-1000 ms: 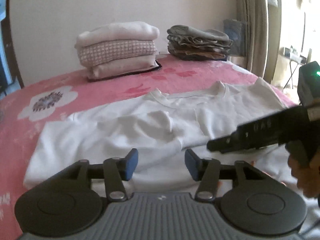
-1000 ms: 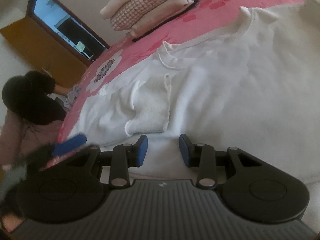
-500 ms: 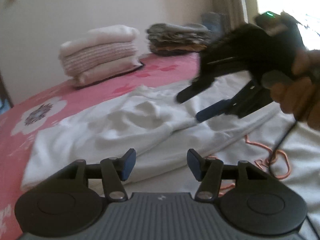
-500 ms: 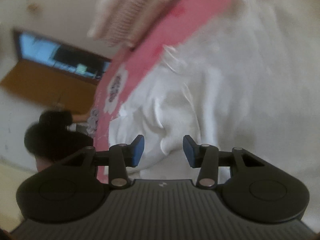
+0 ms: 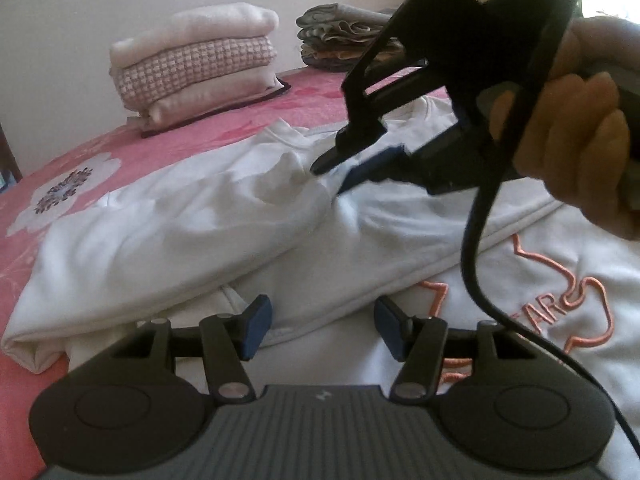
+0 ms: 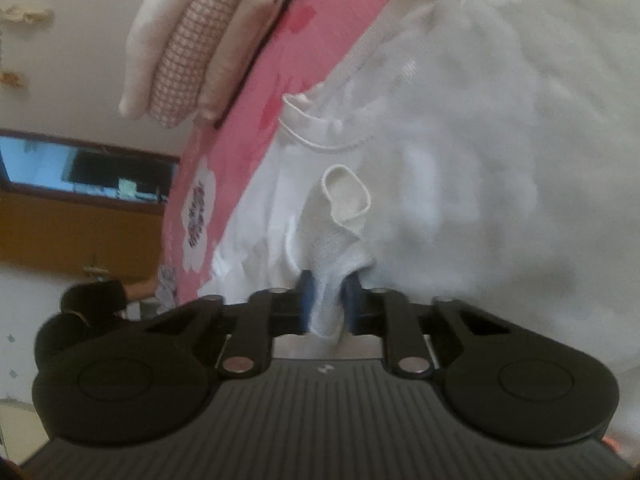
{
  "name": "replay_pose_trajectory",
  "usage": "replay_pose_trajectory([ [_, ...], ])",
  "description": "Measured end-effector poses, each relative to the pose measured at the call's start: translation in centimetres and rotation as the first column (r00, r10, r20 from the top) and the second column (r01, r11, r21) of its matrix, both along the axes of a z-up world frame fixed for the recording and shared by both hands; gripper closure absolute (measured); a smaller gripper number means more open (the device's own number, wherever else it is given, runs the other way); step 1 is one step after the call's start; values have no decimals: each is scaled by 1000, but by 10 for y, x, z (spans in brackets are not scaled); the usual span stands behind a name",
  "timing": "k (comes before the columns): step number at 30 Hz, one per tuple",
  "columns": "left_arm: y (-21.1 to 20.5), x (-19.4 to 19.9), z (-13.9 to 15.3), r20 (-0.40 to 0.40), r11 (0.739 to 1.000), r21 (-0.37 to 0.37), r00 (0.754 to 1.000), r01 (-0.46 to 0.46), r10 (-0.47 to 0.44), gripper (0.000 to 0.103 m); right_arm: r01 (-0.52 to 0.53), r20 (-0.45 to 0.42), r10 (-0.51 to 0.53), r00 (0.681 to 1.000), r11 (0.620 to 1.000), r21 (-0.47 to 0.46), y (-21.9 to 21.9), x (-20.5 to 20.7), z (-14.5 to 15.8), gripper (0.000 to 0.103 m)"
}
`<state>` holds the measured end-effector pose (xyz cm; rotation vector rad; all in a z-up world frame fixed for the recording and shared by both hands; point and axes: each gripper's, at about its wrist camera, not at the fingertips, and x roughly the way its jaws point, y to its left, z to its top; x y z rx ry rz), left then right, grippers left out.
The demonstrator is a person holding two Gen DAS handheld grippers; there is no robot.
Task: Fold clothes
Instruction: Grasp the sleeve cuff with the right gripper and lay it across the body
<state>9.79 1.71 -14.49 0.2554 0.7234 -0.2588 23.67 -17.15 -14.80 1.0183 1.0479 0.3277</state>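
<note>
A white sweatshirt (image 5: 168, 224) with orange embroidery (image 5: 560, 308) lies spread on the pink bed (image 5: 80, 160). Its left sleeve is folded across the body. My left gripper (image 5: 320, 328) is open and empty, low over the near part of the shirt. My right gripper (image 5: 332, 174) reaches in from the right and pinches the sleeve cuff. In the right wrist view the gripper (image 6: 328, 300) is shut on the white ribbed cuff (image 6: 340, 216), with the sweatshirt (image 6: 480, 160) behind it.
A stack of folded cream and pink checked clothes (image 5: 196, 68) stands at the back of the bed, also in the right wrist view (image 6: 192, 52). A stack of grey-brown folded clothes (image 5: 340, 40) sits to its right. A black cable (image 5: 476, 248) hangs from the right gripper.
My right gripper has swung in over the shirt and closed on the sleeve cuff; it was open before. My left gripper stayed open and shifted slightly right.
</note>
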Motion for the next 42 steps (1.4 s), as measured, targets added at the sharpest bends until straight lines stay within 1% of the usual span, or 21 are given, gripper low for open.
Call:
replay_pose_trajectory([
  [3, 1, 0, 1, -6, 1000, -1, 1000, -7, 7, 44, 24, 85, -19, 996, 999, -49, -18, -12, 19, 95],
  [7, 1, 0, 2, -14, 1000, -1, 1000, -18, 18, 44, 61, 202, -37, 979, 992, -113, -42, -29, 45, 95],
  [11, 3, 0, 3, -19, 1000, 1, 999, -28, 28, 44, 105, 316, -46, 948, 980, -171, -66, -45, 71, 95],
  [15, 1, 1, 3, -21, 999, 6, 999, -35, 35, 44, 155, 427, -47, 903, 962, -223, -90, -62, 97, 95],
  [18, -1, 2, 3, -24, 999, 10, 999, -43, 44, 44, 188, 410, -89, 908, 960, -209, -106, -61, 91, 95],
  [20, -2, 2, 4, -27, 999, 11, 998, -49, 49, 44, 204, 420, -106, 902, 959, -197, -112, -61, 91, 95],
  [22, -3, 2, 4, -30, 999, 11, 998, -53, 54, 44, 210, 423, -107, 900, 956, -206, -116, -60, 90, 95],
  [28, -4, 4, 4, -32, 998, 11, 998, -62, 63, 44, 223, 394, -122, 911, 949, -221, -128, -62, 76, 95],
  [33, -5, 5, 5, -32, 998, 12, 997, -68, 68, 43, 210, 387, -105, 916, 948, -240, -130, -66, 71, 95],
  [34, -5, 5, 5, -31, 998, 12, 997, -67, 67, 43, 211, 392, -98, 915, 943, -257, -129, -68, 71, 95],
  [37, -4, 4, 5, -30, 998, 11, 997, -67, 68, 43, 213, 378, -89, 921, 930, -300, -133, -70, 58, 95],
  [38, -4, 4, 5, -29, 998, 12, 997, -67, 67, 43, 208, 361, -82, 929, 922, -328, -134, -70, 50, 94],
  [41, -4, 3, 5, -28, 998, 14, 997, -66, 66, 43, 181, 273, -71, 959, 897, -403, -141, -66, 22, 90],
  [42, -4, 3, 5, -28, 998, 16, 998, -64, 64, 43, 190, 260, -93, 961, 908, -375, -147, -68, 14, 89],
])
